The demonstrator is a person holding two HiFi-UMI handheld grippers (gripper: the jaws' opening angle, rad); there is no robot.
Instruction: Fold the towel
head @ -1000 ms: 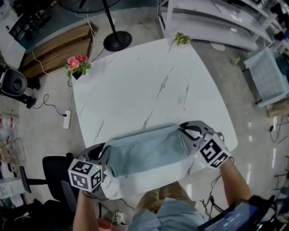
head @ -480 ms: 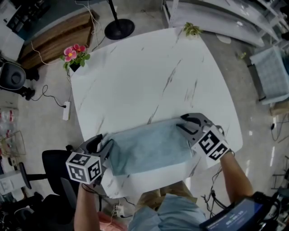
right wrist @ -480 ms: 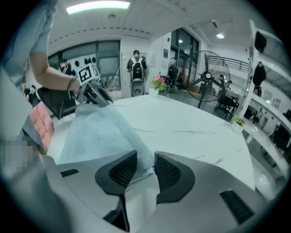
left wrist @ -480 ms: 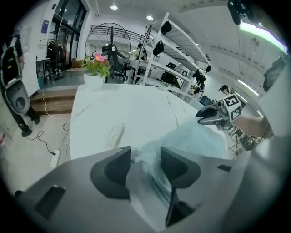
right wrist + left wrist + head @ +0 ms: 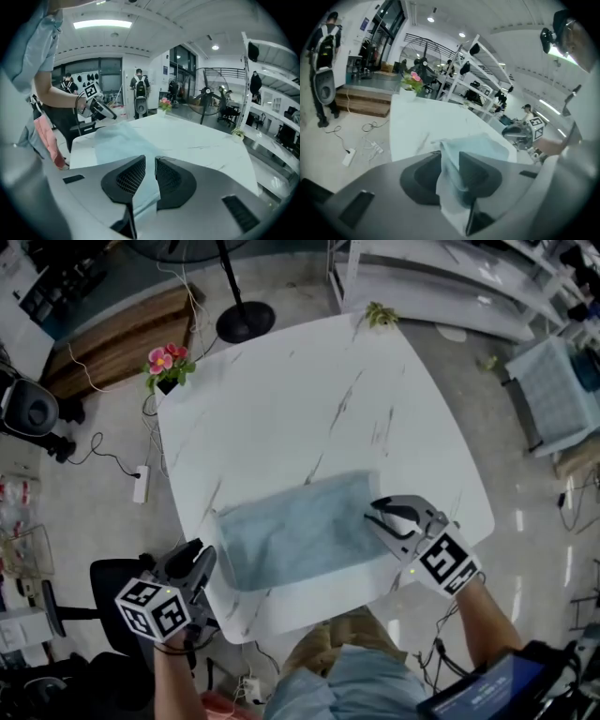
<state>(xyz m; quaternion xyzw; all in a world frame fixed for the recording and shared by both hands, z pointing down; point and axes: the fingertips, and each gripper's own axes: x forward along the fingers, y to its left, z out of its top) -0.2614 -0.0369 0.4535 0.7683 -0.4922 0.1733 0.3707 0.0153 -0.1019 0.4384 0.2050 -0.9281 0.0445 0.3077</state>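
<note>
A light blue towel lies folded flat on the near half of the white marble table. My left gripper hangs off the table's near left corner, just clear of the towel's left end. Its jaws have just been opening and stand open; the towel shows through their gap. At the towel's right edge is my right gripper. Its jaws have also just been opening, and the towel's edge lies loose in the narrow gap with no pad pressing on it.
A pot of pink flowers stands at the table's far left corner and a small green plant at the far right one. A fan's base stands beyond the table. A black chair is near my left hand. People stand in the background.
Both grippers have let go of the towel's ends and drawn back toward the near edge, the left one right off the cloth. The towel now rests flat on the table.
</note>
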